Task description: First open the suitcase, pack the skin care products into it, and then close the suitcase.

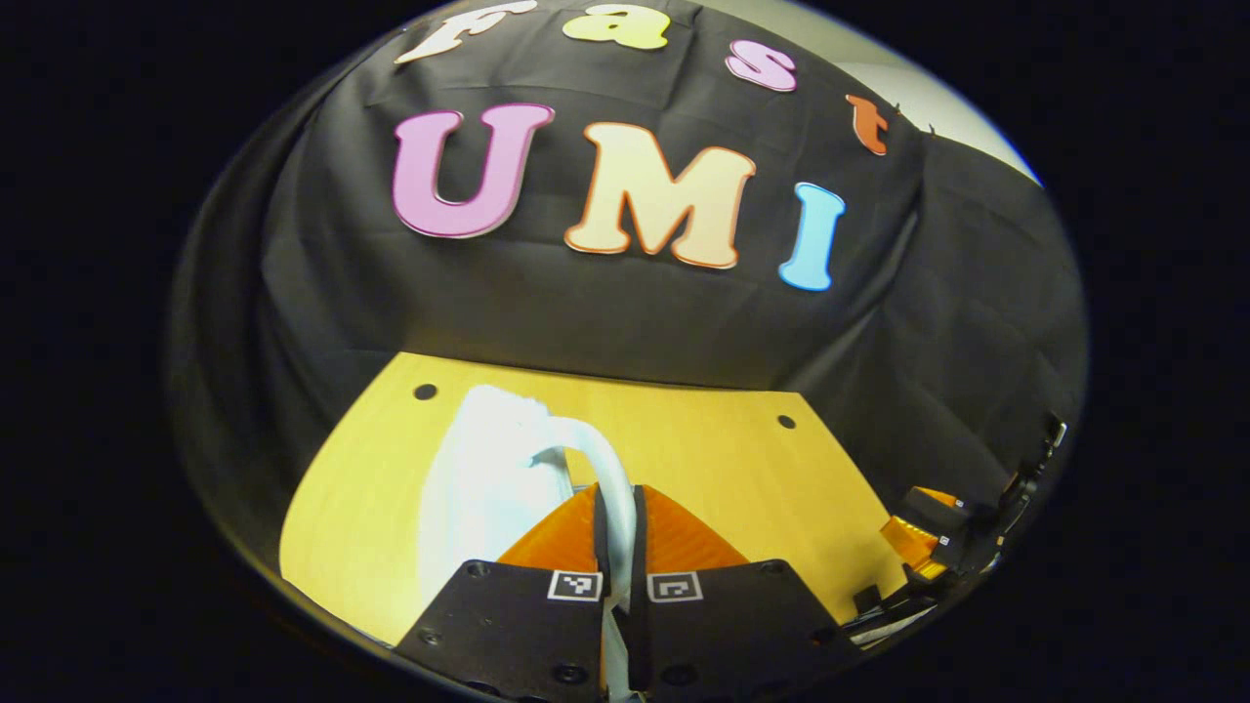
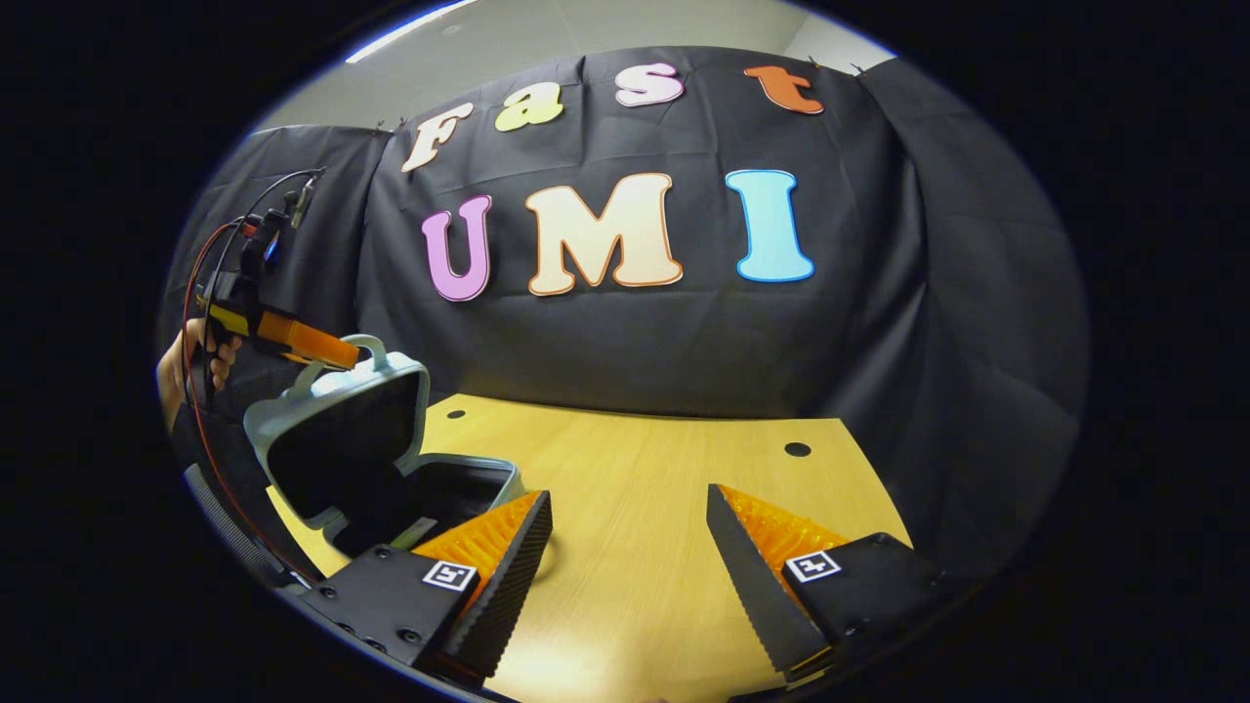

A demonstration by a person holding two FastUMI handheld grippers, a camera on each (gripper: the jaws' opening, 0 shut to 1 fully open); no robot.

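Suitcase [image 2: 342,430] lid up | left gripper [image 1: 617,527] jaws clamp handle [image 1: 596,459] | right gripper [image 2: 625,547] jaws wide over bare table [image 2: 635,469]

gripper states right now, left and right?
Left gripper: shut on the suitcase handle, lid raised.
Right gripper: open, holding nothing, above the table.

No readable text; gripper [image 2: 630,571] bears only square markers.

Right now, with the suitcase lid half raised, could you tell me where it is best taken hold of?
Grip the lid's carry handle, coming from above along its arch. It loops clear of the lid's top edge, leaving room for both fingers; the left tool is already shut on it.
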